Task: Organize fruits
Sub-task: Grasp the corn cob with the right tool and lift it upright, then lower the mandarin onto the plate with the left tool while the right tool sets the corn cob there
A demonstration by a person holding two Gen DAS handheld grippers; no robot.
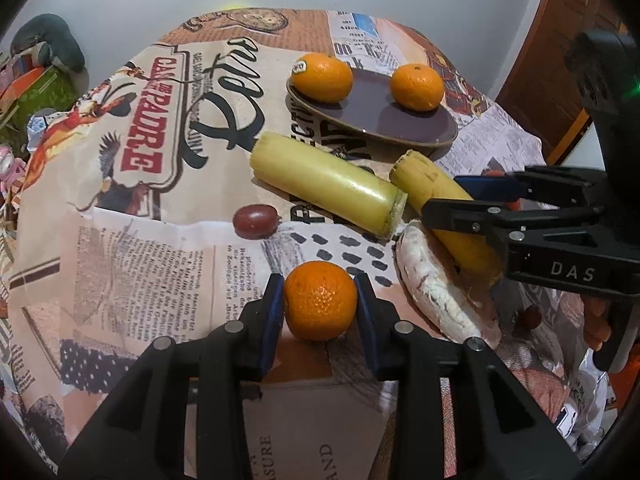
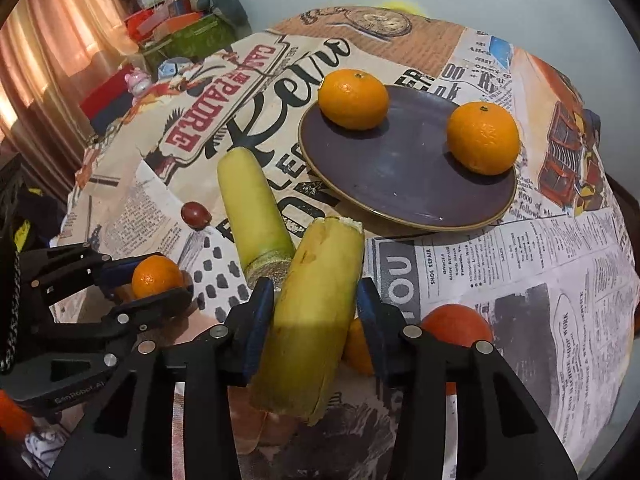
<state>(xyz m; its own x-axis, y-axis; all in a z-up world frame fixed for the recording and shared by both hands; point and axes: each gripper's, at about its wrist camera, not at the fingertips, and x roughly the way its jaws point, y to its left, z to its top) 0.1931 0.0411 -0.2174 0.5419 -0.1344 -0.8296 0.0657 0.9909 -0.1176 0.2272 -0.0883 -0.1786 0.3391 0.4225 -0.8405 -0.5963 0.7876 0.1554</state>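
My left gripper [image 1: 320, 300] is shut on an orange [image 1: 320, 306], held just above the table; it also shows in the right wrist view [image 2: 154, 276]. My right gripper [image 2: 314, 304] is closed around a cut banana piece [image 2: 316, 312], seen from the side in the left wrist view [image 1: 436, 196]. A dark plate [image 1: 372, 120] holds two oranges [image 1: 322, 78] [image 1: 417, 87]; in the right wrist view the plate [image 2: 404, 176] is ahead. A green sugarcane-like stick [image 1: 324, 184] lies beside the banana. A red grape [image 1: 255, 221] lies left of it.
A pale powdery root [image 1: 440, 292] lies under the banana. More oranges [image 2: 460, 324] sit near the right gripper. The table is covered by a newspaper-print cloth [image 1: 140, 240]. Clutter and boxes [image 2: 180, 28] stand off the far left edge.
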